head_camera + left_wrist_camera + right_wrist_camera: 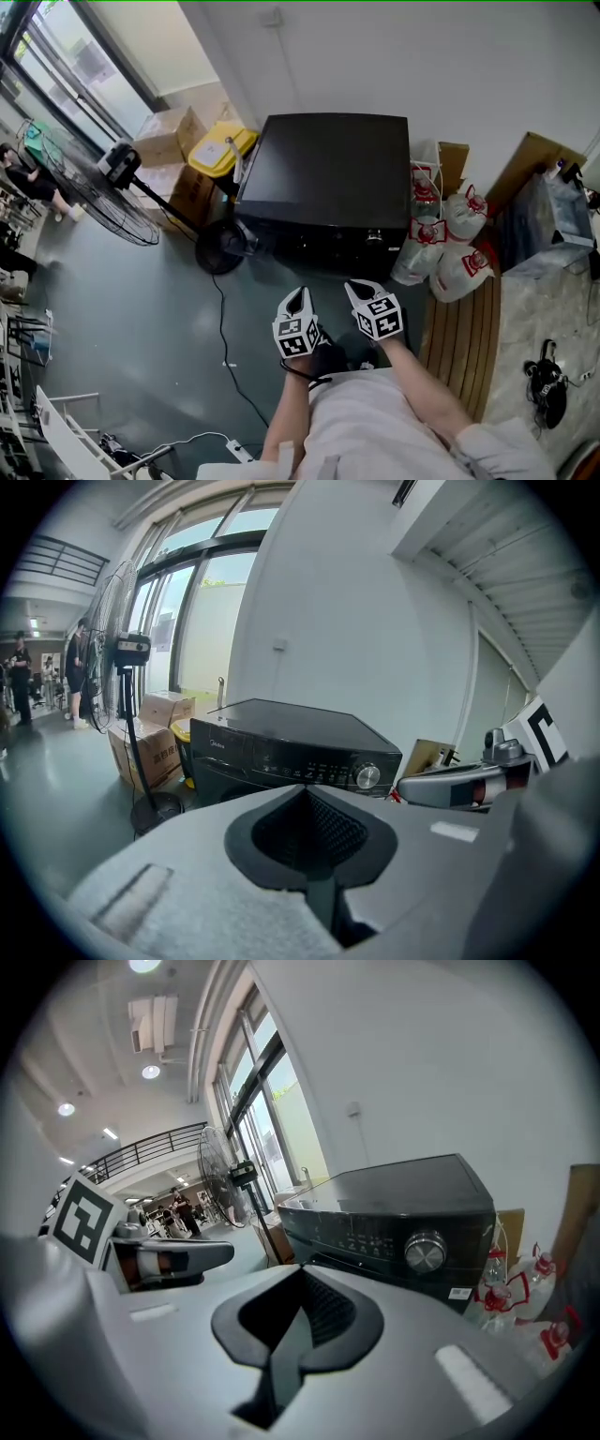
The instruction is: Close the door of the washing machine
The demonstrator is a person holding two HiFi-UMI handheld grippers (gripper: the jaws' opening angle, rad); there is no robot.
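Note:
A black front-loading washing machine [328, 173] stands against the white wall. Its control panel with a silver knob [367, 776] faces me. In both gripper views the grippers' own bodies hide the door. In the head view only the top edge of the front face [323, 246] shows, so I cannot tell how the door stands. My left gripper [298, 294] and right gripper [360, 287] hang side by side just in front of the machine, apart from it. Both are shut with nothing between the jaws. The left gripper [305, 791] and the right gripper [302, 1271] point at the machine's front.
A standing fan [112, 183] has its round base [218, 251] at the machine's left front corner, and a cable [225, 347] runs across the floor. Cardboard boxes [169, 136] and a yellow bin [220, 150] stand to the left. Water jugs [450, 244] and a wooden board [459, 328] are on the right.

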